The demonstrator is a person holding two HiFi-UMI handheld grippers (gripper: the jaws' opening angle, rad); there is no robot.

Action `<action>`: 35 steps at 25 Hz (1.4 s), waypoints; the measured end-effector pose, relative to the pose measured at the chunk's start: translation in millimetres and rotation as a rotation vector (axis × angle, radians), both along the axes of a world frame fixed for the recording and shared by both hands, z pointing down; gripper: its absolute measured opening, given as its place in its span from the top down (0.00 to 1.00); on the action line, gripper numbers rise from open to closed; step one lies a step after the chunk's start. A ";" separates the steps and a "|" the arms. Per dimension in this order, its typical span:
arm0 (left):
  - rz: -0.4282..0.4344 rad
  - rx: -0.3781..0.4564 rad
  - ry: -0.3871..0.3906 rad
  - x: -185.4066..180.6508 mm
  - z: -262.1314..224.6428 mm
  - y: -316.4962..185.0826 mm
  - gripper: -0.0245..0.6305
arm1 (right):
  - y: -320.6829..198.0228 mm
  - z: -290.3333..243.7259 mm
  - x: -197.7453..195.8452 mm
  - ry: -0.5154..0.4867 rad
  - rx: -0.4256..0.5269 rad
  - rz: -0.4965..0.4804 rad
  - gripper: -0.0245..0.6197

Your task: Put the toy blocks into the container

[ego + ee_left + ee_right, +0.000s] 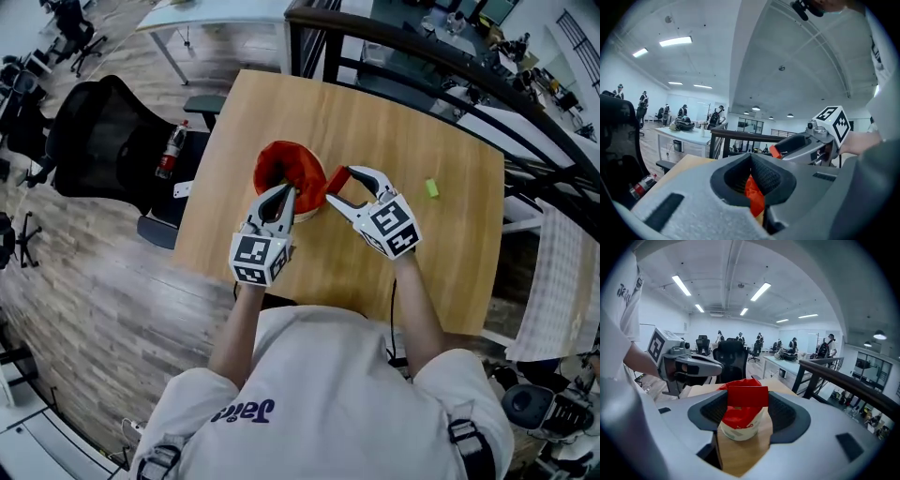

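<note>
In the head view the container (279, 159) stands on the table (375, 122). The left gripper (287, 195) sits at its near rim and the right gripper (339, 186) just right of it. A green block (431, 187) lies well to the container's right.

In the left gripper view the jaws are almost together, pinching what seems to be the container's red lining (754, 197).

In the right gripper view the jaws clamp a red block (747, 397) just above the container.

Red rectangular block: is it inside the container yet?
Not yet: the red rectangular block is clamped in the right gripper, by the red-lined white container.
</note>
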State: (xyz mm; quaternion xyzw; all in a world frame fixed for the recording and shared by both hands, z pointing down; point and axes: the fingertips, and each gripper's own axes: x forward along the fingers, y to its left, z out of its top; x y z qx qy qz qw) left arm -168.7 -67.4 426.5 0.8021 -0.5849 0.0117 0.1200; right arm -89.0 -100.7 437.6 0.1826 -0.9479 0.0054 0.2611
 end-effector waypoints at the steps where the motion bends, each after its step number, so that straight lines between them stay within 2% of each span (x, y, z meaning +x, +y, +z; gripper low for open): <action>1: -0.014 -0.001 0.003 -8.5 1.5 2.4 0.95 | 1.8 4.3 -13.0 0.013 0.000 -0.023 0.54; 9: -0.085 -0.018 0.001 -55.8 11.1 11.5 0.95 | 10.9 41.0 -85.0 0.166 -0.028 -0.135 0.54; 15: -0.113 -0.046 0.012 -81.2 27.9 14.0 0.95 | 9.1 77.1 -116.4 0.342 -0.020 -0.204 0.54; 19: -0.119 -0.058 0.021 -91.1 35.8 10.7 0.95 | 5.2 95.9 -128.0 0.417 -0.034 -0.214 0.54; 29: -0.108 -0.058 0.035 -94.6 41.0 10.5 0.95 | 2.4 94.6 -130.8 0.384 -0.038 -0.157 0.54; 35: -0.078 -0.042 0.032 -79.8 30.8 6.1 0.95 | 2.9 67.5 -113.3 0.275 -0.051 -0.078 0.54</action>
